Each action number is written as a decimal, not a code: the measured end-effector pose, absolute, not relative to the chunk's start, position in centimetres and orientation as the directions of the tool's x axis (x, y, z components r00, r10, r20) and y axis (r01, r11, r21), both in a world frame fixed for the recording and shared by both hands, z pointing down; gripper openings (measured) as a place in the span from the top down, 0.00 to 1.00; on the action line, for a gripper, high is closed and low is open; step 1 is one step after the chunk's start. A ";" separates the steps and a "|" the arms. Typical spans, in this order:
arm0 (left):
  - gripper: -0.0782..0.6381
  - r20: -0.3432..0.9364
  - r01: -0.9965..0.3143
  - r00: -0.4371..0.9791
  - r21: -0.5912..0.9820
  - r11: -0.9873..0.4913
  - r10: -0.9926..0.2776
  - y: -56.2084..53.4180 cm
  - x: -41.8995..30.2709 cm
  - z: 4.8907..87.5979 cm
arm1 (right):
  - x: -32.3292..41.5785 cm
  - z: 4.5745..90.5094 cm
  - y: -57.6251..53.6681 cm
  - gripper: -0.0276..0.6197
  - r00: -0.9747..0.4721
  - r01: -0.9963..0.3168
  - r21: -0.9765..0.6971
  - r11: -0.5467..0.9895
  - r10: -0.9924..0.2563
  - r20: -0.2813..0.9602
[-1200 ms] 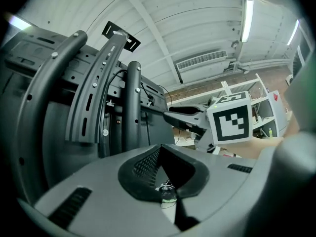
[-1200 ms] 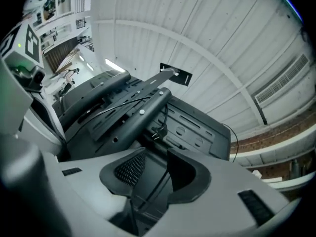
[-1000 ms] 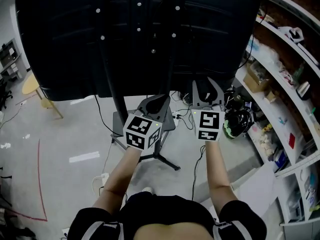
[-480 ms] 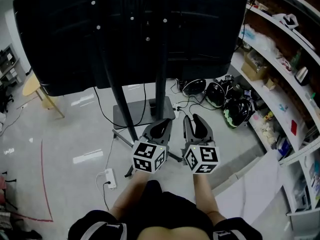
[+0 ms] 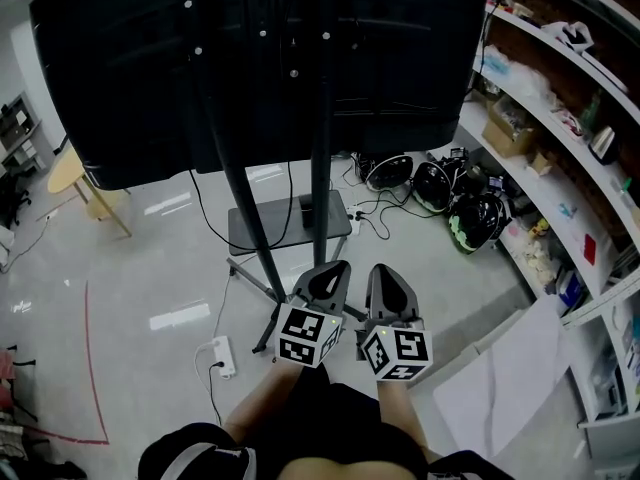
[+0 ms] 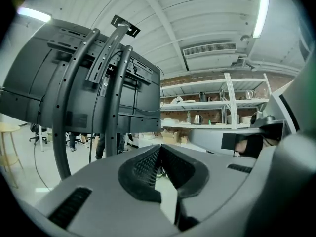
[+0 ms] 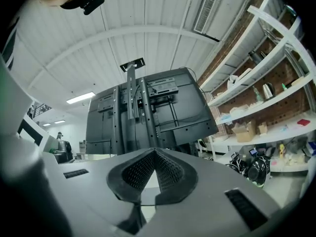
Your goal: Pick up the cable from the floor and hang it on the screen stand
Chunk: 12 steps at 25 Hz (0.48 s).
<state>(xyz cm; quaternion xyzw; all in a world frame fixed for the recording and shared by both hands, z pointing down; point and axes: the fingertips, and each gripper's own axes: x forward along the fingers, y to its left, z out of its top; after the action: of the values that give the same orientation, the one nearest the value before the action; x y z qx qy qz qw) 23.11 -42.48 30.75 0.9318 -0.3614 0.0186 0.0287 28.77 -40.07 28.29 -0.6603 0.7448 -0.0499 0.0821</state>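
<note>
The black screen stand (image 5: 322, 148) rises in front of me, its flat base plate (image 5: 265, 230) on the floor. Thin black cable (image 5: 375, 211) lies loose on the floor right of the base. My left gripper (image 5: 335, 268) and right gripper (image 5: 381, 271) hang side by side, low and close to my body, well short of the cable. The left gripper (image 6: 159, 147) is shut with nothing in it. The right gripper (image 7: 154, 152) has just been closing and its tips meet with nothing between them. Both point level at the stand (image 7: 143, 117).
Shelves (image 5: 560, 118) with boxes line the right wall. Dark helmets and gear (image 5: 470, 223) sit on the floor below them. A white power strip (image 5: 222, 354) lies left of the stand's legs, a yellow stool (image 5: 75, 173) stands far left, and a white sheet (image 5: 500, 378) lies at right.
Both grippers have dropped from in front of the screen down towards my body. The right gripper has rolled and its jaws have come together.
</note>
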 end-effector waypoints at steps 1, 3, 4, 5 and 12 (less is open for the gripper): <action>0.88 0.054 -0.671 0.741 0.036 -0.740 -0.669 -42.4 23.2 30.7 | 28.8 28.2 -39.9 0.92 -0.115 -0.976 -0.182 0.124 -0.992 -0.058; 0.88 0.056 -0.667 0.745 0.035 -0.744 -0.665 -42.2 23.3 30.7 | 28.8 28.1 -39.6 0.92 -0.113 -0.976 -0.177 0.123 -0.992 -0.061; 0.88 0.057 -0.666 0.746 0.038 -0.745 -0.663 -42.2 23.3 30.7 | 28.9 28.1 -39.4 0.92 -0.112 -0.977 -0.173 0.121 -0.992 -0.062; 0.88 0.057 -0.664 0.748 0.041 -0.747 -0.662 -42.1 23.4 30.7 | 29.0 28.2 -39.3 0.92 -0.110 -0.979 -0.167 0.119 -0.992 -0.061; 0.88 0.065 -0.653 0.757 0.061 -0.755 -0.650 -41.8 24.3 31.3 | 29.9 28.9 -38.7 0.92 -0.105 -0.980 -0.164 0.113 -0.993 -0.053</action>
<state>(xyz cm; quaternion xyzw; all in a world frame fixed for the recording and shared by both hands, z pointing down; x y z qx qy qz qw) 24.27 -41.79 31.34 0.9364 -0.3480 0.0198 0.0397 29.90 -38.67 28.85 -0.6646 0.7422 -0.0436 0.0745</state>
